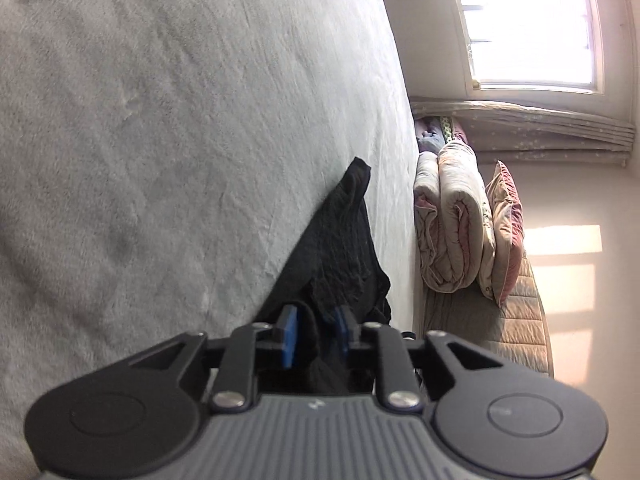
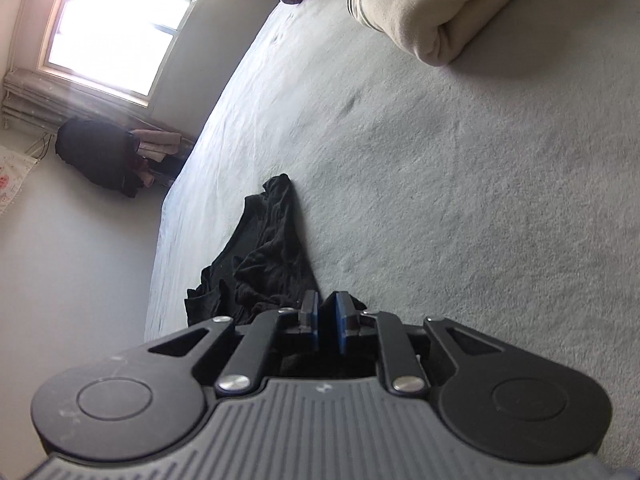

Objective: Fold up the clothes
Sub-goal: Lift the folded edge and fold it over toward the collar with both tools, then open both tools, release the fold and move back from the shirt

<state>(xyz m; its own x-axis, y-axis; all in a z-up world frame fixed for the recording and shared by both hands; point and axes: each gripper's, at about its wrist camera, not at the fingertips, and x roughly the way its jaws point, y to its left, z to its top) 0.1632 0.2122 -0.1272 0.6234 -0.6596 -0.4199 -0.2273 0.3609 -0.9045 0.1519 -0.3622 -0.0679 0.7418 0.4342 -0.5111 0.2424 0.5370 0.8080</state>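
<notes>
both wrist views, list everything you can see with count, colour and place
black garment: one, black, crumpled on the bed ahead of both tongs
bed cover: one, pale grey, under the garment
cream bundle: one, cream, folded at the bed's far end
rolled quilts: a stack, beige and pink, beside the bed
window: one, bright, far wall
left tongs: blue pads apart, black cloth between
right tongs: blue pads slightly apart

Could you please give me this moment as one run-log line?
task: fold clothes | black garment crumpled on grey bedspread | left gripper open, cloth between pads | right gripper open
</notes>
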